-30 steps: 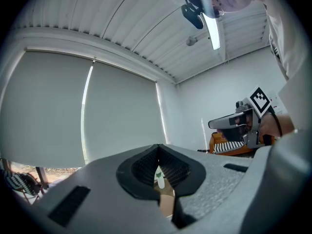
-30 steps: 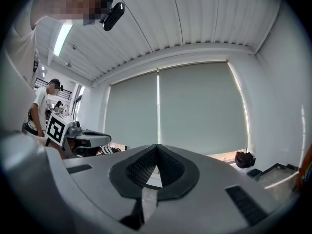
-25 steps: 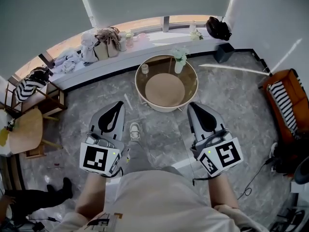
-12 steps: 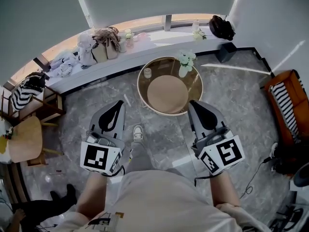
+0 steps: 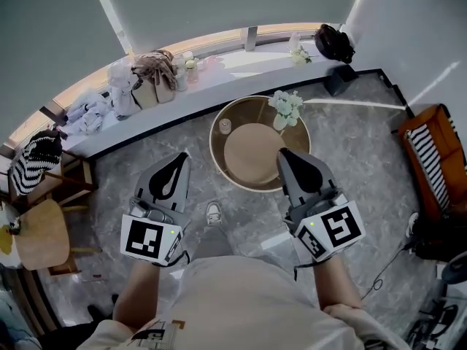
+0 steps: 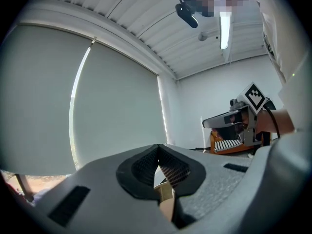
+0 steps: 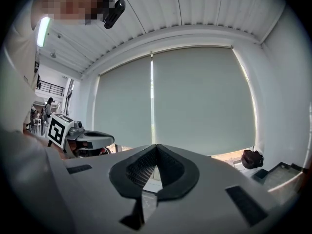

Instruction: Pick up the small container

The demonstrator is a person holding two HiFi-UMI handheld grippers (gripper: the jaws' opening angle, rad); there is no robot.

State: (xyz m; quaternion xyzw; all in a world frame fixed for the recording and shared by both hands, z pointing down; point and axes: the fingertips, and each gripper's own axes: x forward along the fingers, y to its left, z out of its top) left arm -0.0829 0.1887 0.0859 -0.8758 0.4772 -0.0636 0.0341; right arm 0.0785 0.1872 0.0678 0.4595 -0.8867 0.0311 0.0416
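Approach step: left gripper [image 5: 177, 159] and right gripper [image 5: 286, 154] are hovering empty, jaws fully closed, while the small container [image 5: 225, 126] is sitting near the round surface's [image 5: 252, 155] far-left edge, so the next move is likely calling for reach-in plus opening.

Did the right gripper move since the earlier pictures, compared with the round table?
Yes. The right gripper moved toward the round table; its tip now overlaps the table's near rim in the head view.

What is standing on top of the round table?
A small container and a vase of white flowers stand on the round table. The right hand-held gripper covers its near right edge, so that part is unseen.
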